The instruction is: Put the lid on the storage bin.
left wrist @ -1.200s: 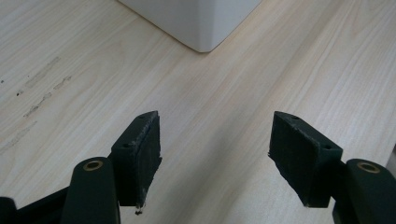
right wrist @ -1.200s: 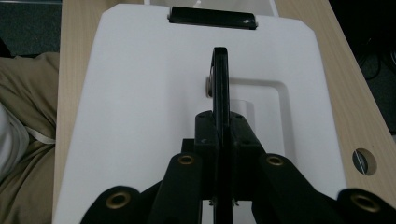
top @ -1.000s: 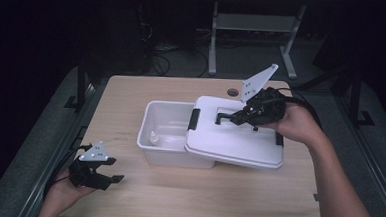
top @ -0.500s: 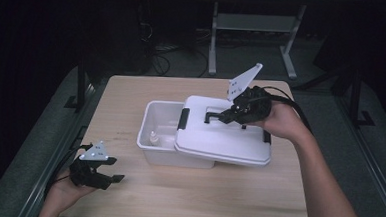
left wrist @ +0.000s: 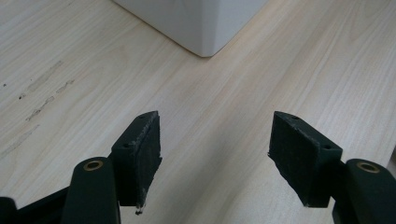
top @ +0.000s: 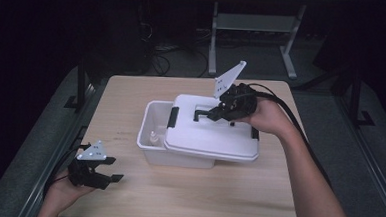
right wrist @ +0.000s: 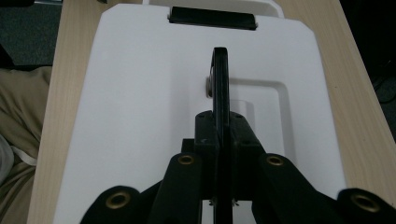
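A white plastic box (top: 150, 117) stands in the middle of the table. Its white lid (top: 209, 137) lies over most of it, leaving the left end uncovered. My right gripper (top: 211, 114) is shut on the lid's black handle (top: 201, 112). In the right gripper view the jaws (right wrist: 220, 126) pinch the upright handle (right wrist: 220, 74) above the lid (right wrist: 140, 93). My left gripper (top: 111, 177) rests open near the front left corner, apart from the box. In its own view the left gripper (left wrist: 215, 154) holds nothing and the box's corner (left wrist: 201, 23) lies ahead.
A small white object (top: 154, 135) sits inside the box's uncovered end. Black latches (top: 173, 116) hang at the lid's ends, one seen ahead in the right gripper view (right wrist: 212, 17). Bare wooden table (top: 126, 95) surrounds the box; dark floor and a metal stand lie beyond.
My right gripper has carried the lid leftward over the box, covering more of the opening. The left gripper has stayed where it was.
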The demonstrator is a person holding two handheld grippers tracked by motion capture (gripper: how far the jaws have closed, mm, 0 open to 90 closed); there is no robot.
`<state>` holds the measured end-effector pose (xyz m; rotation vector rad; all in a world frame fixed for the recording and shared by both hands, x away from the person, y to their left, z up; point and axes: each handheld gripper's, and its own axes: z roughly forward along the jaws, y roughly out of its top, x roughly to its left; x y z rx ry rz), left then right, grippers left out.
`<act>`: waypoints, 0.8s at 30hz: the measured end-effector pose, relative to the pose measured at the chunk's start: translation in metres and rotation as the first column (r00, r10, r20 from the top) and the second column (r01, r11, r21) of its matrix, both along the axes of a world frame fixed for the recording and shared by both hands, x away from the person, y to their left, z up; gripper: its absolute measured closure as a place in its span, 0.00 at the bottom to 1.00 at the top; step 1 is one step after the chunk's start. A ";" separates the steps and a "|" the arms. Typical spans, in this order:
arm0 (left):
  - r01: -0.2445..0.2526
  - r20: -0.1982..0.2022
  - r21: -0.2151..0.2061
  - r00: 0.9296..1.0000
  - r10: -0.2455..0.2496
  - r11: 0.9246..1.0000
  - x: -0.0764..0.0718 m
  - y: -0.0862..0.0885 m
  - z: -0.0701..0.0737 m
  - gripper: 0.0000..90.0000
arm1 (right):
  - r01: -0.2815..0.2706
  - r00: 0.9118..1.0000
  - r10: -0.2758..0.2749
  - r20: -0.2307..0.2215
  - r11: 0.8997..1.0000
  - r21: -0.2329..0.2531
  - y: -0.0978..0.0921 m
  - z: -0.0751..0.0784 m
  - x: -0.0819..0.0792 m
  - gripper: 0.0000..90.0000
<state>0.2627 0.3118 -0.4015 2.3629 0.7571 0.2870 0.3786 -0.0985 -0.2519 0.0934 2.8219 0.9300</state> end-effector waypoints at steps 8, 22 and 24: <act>0.001 0.004 -0.009 1.000 -0.001 1.000 0.000 0.003 0.002 0.37 | -0.022 1.000 0.022 -0.005 1.000 0.005 0.019 -0.001 0.008 0.93; -0.008 0.012 -0.025 1.000 0.008 1.000 -0.002 0.008 0.004 0.37 | -0.061 0.998 0.061 -0.019 0.998 0.000 0.050 -0.008 0.020 0.93; -0.009 0.012 -0.025 1.000 0.009 1.000 -0.002 0.008 0.004 0.37 | -0.059 0.998 0.059 -0.020 0.998 0.005 0.053 -0.008 0.022 0.93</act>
